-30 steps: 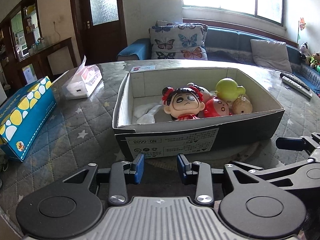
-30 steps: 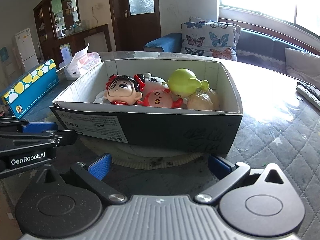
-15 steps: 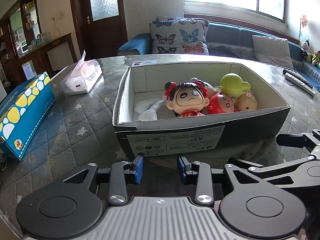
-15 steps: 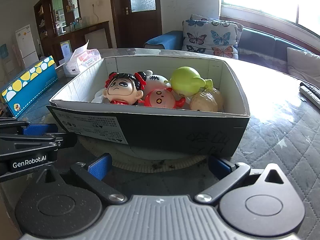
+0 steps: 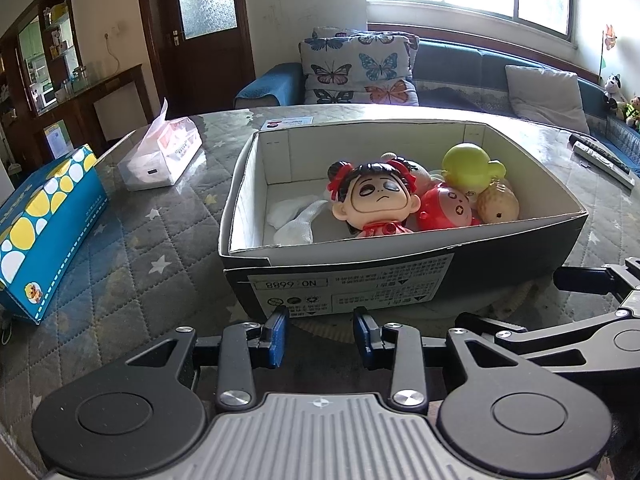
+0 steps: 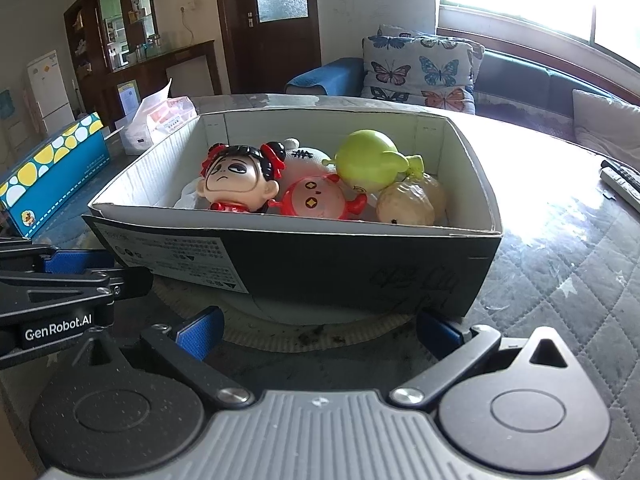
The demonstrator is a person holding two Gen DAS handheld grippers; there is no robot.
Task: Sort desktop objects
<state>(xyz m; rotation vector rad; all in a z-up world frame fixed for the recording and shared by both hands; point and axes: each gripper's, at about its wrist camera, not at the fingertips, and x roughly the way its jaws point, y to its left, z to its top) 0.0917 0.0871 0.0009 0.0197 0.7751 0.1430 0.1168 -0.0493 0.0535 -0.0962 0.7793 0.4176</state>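
A black shoe box (image 5: 360, 280) (image 6: 360, 268) with a white inside stands on the table right in front of both grippers. In it lie a doll with black hair and red bows (image 5: 376, 200) (image 6: 240, 180), a red round toy (image 5: 446, 212) (image 6: 316, 200), a green toy (image 5: 468, 166) (image 6: 368, 164), a tan toy (image 5: 498, 204) (image 6: 406, 204) and a white cloth (image 5: 296, 220). My left gripper (image 5: 322, 334) is open just short of the box's front wall, with nothing between its fingers. My right gripper (image 6: 320, 330) is open wide beside it, also holding nothing.
A blue tissue box with yellow and white dots (image 5: 44, 220) (image 6: 52, 168) lies at the left edge. A white tissue pack (image 5: 164, 156) sits behind it. Remote controls (image 5: 600, 156) (image 6: 622, 180) lie at the far right. A sofa with cushions stands beyond the table.
Both views have drifted slightly and show a little more of the box's inside. The toys and both grippers' openings look the same.
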